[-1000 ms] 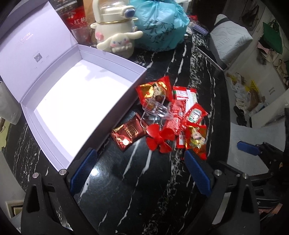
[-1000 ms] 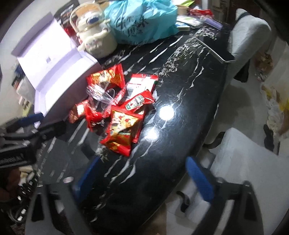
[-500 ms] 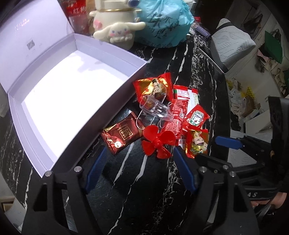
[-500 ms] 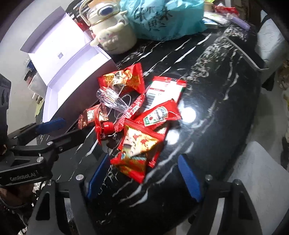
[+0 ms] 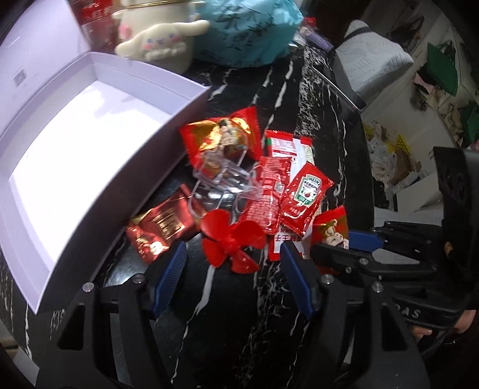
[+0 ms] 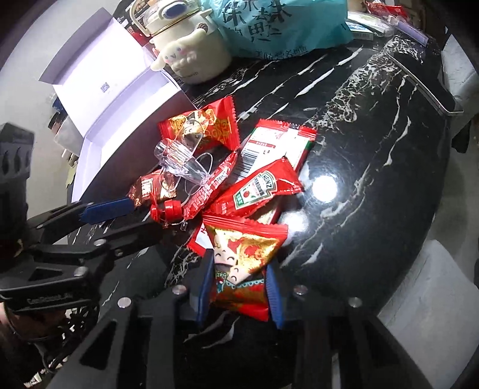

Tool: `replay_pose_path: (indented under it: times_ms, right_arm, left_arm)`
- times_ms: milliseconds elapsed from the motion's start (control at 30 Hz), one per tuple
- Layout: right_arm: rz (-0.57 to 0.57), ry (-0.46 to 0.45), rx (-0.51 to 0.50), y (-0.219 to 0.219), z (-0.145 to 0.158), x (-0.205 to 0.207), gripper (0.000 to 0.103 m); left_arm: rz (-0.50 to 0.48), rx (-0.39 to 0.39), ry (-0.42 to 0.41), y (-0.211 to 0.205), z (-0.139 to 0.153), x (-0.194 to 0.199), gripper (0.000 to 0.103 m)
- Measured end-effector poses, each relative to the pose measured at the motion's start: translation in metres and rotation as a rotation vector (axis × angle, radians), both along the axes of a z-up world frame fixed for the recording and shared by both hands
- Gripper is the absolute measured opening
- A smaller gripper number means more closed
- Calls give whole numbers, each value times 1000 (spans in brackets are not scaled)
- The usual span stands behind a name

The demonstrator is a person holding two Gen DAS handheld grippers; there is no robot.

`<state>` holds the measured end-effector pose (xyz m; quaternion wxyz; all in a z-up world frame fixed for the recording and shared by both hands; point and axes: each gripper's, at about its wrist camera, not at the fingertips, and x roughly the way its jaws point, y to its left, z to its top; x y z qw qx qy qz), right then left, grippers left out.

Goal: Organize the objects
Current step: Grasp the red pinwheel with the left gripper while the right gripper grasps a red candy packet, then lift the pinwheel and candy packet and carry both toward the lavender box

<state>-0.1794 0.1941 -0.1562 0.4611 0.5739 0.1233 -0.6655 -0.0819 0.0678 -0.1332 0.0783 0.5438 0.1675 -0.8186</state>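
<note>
A: Status check. We read the open lavender gift box [image 5: 89, 155] as the destination. Its white floor shows bare in the left wrist view, so nothing is filed yet.

B: Agreed. The whole pile lies on the black marble table [image 6: 374, 167], just beside the box's near wall. We count a gold-and-red snack packet [image 5: 221, 134], a white-backed sachet [image 6: 278, 143], a Heinz ketchup sachet [image 6: 260, 188], a long red sachet [image 5: 269, 194], a dark red foil packet [image 5: 158, 230], a clear plastic clip [image 6: 179, 158] and a red plastic propeller [image 5: 230, 239].

A: Grippers?

B: The right gripper [image 6: 239, 287] is closing around the cartoon snack packet [image 6: 242, 263] at the near edge of the pile. The packet sits between the blue pads [image 6: 274, 296] and appears pinched, though it rests on the table, not lifted.

A: And the left gripper [image 5: 232, 263]?

B: Its jaws are closing too, straddling the red plastic propeller. The pads do not press on it yet, so we log it as unclenched, nothing held.

A: Progress, then: first picks under way, no item moved. We judge that everything in the pile remains to be carried into the box.

B: The cream character kettle [image 6: 191, 48] and teal bag [image 6: 275, 24] stand behind; we cannot tell if they belong to the job.
</note>
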Motion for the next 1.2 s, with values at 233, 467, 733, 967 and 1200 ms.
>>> replay_pose_path:
  times_ms: [233, 467, 733, 967, 1200]
  right_arm:
    - [17, 5, -2, 5, 0, 1, 32]
    - [11, 3, -5, 7, 0, 2, 32]
    - [-7, 7, 4, 13, 3, 5, 32]
    - [-18, 22, 0, 13, 11, 11, 32]
    - [-26, 40, 8, 15, 17, 20, 32]
  left_arm:
    - [23, -15, -32, 2, -13, -12, 47]
    - [11, -48, -34, 5, -14, -14, 36]
    - [18, 4, -20, -1, -10, -9, 26]
    - [12, 13, -10, -3, -2, -2, 15]
    - [16, 45, 2, -5, 0, 0, 20]
